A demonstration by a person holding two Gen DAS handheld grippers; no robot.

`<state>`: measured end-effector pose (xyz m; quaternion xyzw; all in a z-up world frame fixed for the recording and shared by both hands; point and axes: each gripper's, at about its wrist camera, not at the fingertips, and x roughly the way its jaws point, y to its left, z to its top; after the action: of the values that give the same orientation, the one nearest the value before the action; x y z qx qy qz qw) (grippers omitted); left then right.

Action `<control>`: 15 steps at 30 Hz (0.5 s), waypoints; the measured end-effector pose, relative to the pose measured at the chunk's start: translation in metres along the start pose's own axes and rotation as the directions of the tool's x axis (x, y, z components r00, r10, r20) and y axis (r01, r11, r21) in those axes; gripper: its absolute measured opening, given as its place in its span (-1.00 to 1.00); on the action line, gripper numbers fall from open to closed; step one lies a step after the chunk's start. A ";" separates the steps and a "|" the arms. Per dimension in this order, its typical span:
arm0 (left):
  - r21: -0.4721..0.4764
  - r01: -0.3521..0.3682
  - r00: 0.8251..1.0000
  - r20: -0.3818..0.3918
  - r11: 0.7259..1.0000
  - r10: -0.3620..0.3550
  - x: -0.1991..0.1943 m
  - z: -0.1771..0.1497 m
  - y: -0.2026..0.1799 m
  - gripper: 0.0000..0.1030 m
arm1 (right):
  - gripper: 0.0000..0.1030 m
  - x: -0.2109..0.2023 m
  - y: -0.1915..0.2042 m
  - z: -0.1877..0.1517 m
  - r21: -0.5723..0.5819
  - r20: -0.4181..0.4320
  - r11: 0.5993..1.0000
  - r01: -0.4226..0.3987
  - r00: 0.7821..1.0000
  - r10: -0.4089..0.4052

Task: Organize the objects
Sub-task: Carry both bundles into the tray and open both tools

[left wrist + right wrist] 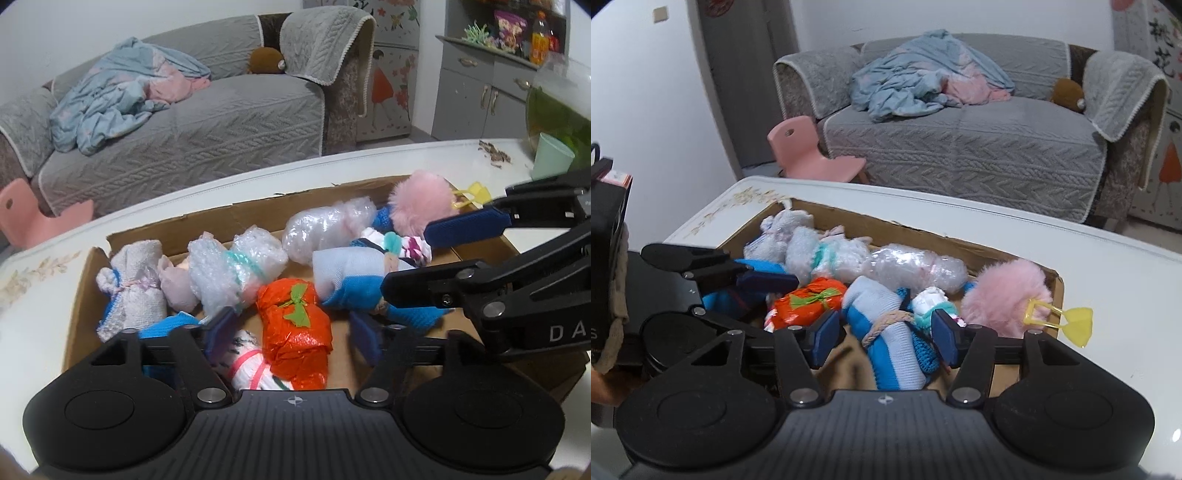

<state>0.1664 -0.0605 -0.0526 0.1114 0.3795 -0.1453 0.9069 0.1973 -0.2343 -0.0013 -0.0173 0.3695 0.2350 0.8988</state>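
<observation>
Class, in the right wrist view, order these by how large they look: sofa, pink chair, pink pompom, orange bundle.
1. sofa
2. pink chair and pink pompom: alike; the pompom is nearer, so unsure
3. orange bundle

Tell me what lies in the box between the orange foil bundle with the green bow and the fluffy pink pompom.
The blue-and-white rope-tied sock roll and a small white teal-tied bundle, seen from the right wrist.

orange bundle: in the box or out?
In. The orange bundle lies on the floor of the cardboard box, among other wrapped bundles, between the open pads of the left gripper, which do not press on it.
</observation>
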 end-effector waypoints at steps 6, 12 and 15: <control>0.009 -0.055 0.998 0.020 0.998 0.055 -0.012 0.004 -0.004 0.69 | 0.07 -0.001 0.005 0.006 -0.012 -0.013 1.000 0.008 1.000 -0.008; -0.048 -0.055 0.998 0.016 0.997 0.056 -0.025 0.002 0.002 0.71 | 0.20 -0.008 0.009 0.005 0.030 -0.004 0.999 0.032 0.999 -0.032; -0.082 -0.070 0.997 0.012 0.994 0.071 -0.033 0.000 0.006 0.77 | 0.34 -0.012 0.011 0.003 0.074 -0.001 0.996 0.049 0.999 -0.049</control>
<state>0.1458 -0.0492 -0.0283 0.0866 0.3744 -0.0985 0.9180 0.1874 -0.2283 0.0105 0.0071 0.3769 0.1990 0.9046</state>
